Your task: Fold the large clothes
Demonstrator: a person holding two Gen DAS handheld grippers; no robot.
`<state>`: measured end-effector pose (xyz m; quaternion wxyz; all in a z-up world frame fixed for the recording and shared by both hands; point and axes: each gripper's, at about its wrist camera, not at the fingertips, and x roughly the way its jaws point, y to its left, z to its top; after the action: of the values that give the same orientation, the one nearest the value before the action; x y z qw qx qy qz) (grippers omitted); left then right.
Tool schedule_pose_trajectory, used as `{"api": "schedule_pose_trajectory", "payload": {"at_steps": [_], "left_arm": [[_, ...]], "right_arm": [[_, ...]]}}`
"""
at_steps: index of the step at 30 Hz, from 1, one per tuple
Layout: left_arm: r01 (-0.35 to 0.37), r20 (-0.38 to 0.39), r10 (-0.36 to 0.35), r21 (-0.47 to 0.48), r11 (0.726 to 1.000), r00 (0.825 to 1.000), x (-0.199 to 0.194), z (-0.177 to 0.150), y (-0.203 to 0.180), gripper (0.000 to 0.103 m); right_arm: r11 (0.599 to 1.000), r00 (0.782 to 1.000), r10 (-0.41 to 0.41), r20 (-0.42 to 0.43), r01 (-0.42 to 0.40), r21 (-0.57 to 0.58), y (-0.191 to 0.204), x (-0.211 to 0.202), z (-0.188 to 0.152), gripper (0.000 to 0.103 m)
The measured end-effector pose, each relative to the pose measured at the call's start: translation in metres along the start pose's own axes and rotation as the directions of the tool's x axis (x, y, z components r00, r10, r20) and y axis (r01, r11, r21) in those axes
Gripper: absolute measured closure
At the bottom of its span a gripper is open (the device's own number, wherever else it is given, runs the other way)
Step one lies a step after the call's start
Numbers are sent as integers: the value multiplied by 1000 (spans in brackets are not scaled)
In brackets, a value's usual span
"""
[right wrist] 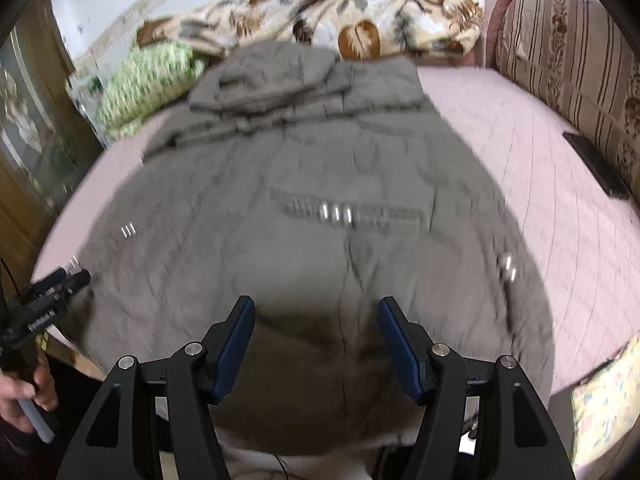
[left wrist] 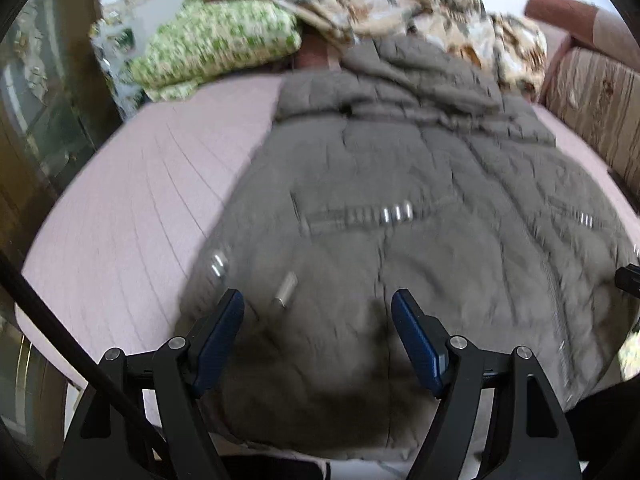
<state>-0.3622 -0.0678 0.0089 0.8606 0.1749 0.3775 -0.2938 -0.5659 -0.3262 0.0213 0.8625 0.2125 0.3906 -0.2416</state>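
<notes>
One grey coat point(left wrist: 400, 208) on the bed, apparently flat; left gripper point(left wrist: 318, 304) and right gripper point(right wrist: 316, 308) both spread, empty

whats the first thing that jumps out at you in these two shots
A big grey puffer coat fills the middle of both views, spread flat on the pink bed cover with its hood at the far end. Both open claws, left and right, hang above its near hem, empty. Behind it lie a beige leaf-print blanket and a green patterned pillow.
</notes>
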Motion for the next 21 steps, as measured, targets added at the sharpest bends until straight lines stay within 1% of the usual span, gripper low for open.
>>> {"api": "schedule_pose_trajectory", "payload": {"at_steps": [1, 2, 4, 6, 12, 15, 21], "left_arm": [[-3, -16, 3, 12, 1000, 1000, 6, -2, -2, 27], [-21, -23, 22, 38, 999, 999, 11, -6, -5, 24], [-58, 3, 58, 82, 995, 998, 14, -11, -12, 21], [-80, 28, 78, 113, 990, 997, 14, -14, -16, 19], [-83, 51, 78, 107, 991, 996, 16, -16, -14, 16], [-86, 67, 79, 111, 990, 995, 16, -18, -15, 16], [-82, 82, 74, 111, 990, 994, 16, -19, -14, 15]], "right_arm": [[1000, 1000, -4, -20, 4, 0, 0, 5, -4, 33], [1000, 999, -5, -37, 5, -1, 0, 11, -8, 31], [1000, 999, -19, -36, 19, -16, 2, 15, -14, 29], [999, 999, -34, -30, 33, -43, 6, 16, -16, 27], [997, 999, -36, -16, 34, -68, 10, 20, -20, 19], [995, 999, -44, -7, 44, -88, 14, 21, -23, 18], [995, 999, -48, -2, 48, -92, 16, 22, -22, 15]]}}
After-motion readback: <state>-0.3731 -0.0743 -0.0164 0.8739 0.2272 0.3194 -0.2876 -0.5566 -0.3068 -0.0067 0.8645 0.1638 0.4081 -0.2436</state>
